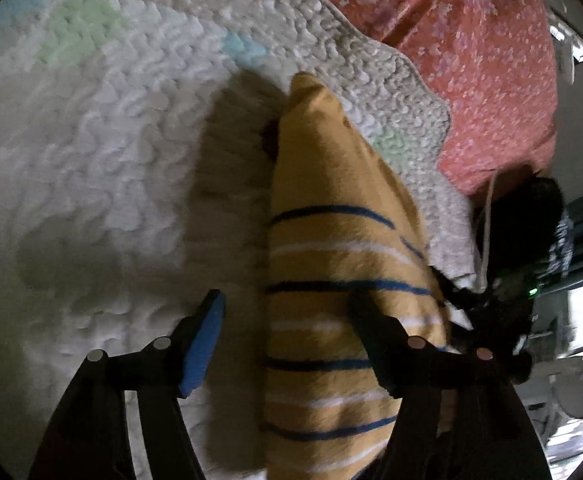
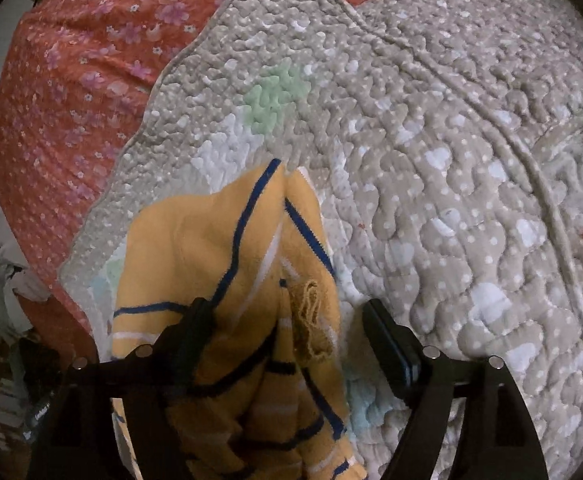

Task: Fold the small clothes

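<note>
1. Left wrist view: the left gripper (image 1: 287, 336) has its jaws spread. The blue-padded finger (image 1: 203, 344) stands clear over the quilted mat (image 1: 91, 168), apart from the cloth.
2. The yellow striped garment (image 1: 331, 264) lies bunched in a long ridge on the mat, running up between the jaws. It sits against the other finger (image 1: 375, 332), whose pad side is hidden, so I cannot tell if it presses there.
3. Past the mat's scalloped edge lies the red flowered bedspread (image 1: 483, 64).
4. Right wrist view: the right gripper (image 2: 291, 328) stands wide open.
5. The yellow striped garment (image 2: 243, 264) is heaped between the jaws, crowding the left-hand finger (image 2: 195, 328); the right-hand finger (image 2: 391, 344) is apart from it, over the quilted mat (image 2: 431, 160).
</note>
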Demonstrator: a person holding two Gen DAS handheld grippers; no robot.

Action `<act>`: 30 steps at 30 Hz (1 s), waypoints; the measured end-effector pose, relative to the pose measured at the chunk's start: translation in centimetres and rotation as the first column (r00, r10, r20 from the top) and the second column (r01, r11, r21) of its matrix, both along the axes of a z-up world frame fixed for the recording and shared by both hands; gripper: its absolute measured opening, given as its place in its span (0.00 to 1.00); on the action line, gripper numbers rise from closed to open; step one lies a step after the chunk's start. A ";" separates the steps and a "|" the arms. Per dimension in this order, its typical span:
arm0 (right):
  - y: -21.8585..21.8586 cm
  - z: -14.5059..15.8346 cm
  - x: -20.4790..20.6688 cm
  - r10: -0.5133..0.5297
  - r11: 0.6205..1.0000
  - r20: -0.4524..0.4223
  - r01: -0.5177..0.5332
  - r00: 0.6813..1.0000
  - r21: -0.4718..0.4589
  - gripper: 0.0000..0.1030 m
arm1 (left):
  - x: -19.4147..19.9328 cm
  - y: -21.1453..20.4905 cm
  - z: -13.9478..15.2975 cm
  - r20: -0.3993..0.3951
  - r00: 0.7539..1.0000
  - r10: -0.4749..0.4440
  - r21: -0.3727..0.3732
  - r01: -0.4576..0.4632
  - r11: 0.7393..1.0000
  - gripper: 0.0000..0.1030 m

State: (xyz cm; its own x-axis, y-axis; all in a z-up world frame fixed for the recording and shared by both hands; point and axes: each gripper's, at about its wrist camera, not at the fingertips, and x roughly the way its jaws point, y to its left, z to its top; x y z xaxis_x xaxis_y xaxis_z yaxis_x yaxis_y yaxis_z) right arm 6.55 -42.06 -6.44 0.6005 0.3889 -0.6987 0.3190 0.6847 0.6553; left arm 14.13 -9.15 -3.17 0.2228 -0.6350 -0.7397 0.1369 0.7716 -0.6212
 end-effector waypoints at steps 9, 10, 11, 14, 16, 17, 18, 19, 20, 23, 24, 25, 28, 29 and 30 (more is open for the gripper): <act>2.1 -0.2 1.8 0.092 0.995 0.053 -0.093 0.994 0.027 0.68 | 1.8 -2.9 -1.4 -0.019 0.997 -0.079 -0.089 0.077 0.993 0.58; 2.5 0.1 1.9 0.095 0.995 0.053 -0.096 0.994 0.005 0.62 | 1.7 -3.2 -1.1 -0.025 0.995 -0.093 -0.105 0.090 0.990 0.49; 2.9 0.6 2.0 0.105 0.994 0.056 -0.104 0.993 -0.017 0.59 | 1.6 -3.4 -0.5 -0.012 0.996 -0.092 -0.097 0.090 0.991 0.45; 3.6 2.3 2.3 0.112 0.994 0.094 -0.111 0.989 -0.012 0.47 | 1.3 -3.2 1.6 0.026 0.997 -0.078 -0.104 0.080 0.991 0.36; 4.6 3.7 2.8 0.132 0.991 0.140 -0.136 0.981 0.016 0.44 | 1.0 -2.4 2.8 0.047 0.998 -0.051 -0.119 0.056 0.991 0.36; 5.4 4.3 3.1 0.145 0.989 0.161 -0.150 0.976 0.015 0.44 | 0.9 -1.8 3.5 0.071 0.997 -0.035 -0.112 0.043 0.993 0.36; 6.2 4.9 3.4 0.159 0.987 0.176 -0.163 0.971 0.008 0.44 | 0.7 -1.1 4.1 0.089 0.996 -0.022 -0.100 0.031 0.994 0.36; 7.0 5.2 3.7 0.175 0.984 0.188 -0.178 0.967 0.001 0.44 | 0.7 -0.3 4.8 0.109 0.994 -0.004 -0.081 0.013 0.997 0.36; 7.9 5.3 4.1 0.190 0.981 0.189 -0.192 0.963 -0.008 0.44 | 0.7 0.3 5.1 0.114 0.993 0.006 -0.064 0.001 0.998 0.36; 9.7 4.5 5.2 0.199 0.978 0.114 -0.190 0.973 -0.083 0.51 | 1.0 2.2 4.4 0.093 0.994 0.053 0.089 -0.062 0.994 0.41; 9.9 4.3 5.4 0.195 0.975 0.094 -0.183 0.976 -0.126 0.52 | 1.2 2.7 3.7 0.079 0.994 0.073 0.141 -0.084 0.987 0.40; 10.1 4.5 5.4 0.188 0.972 0.089 -0.172 0.978 -0.161 0.52 | 1.2 3.2 3.3 0.075 0.993 0.090 0.174 -0.102 0.979 0.39; 9.6 5.9 4.5 0.160 0.973 0.154 -0.129 0.975 -0.192 0.52 | 1.0 5.0 3.8 0.112 0.986 0.127 0.200 -0.147 0.969 0.38; 9.8 6.9 4.0 0.167 0.970 0.189 -0.127 0.968 -0.206 0.52 | 0.6 5.4 4.5 0.138 0.981 0.133 0.185 -0.157 0.970 0.38; 10.1 7.7 3.7 0.183 0.967 0.215 -0.137 0.959 -0.215 0.51 | 0.2 5.8 5.1 0.160 0.978 0.134 0.173 -0.161 0.972 0.38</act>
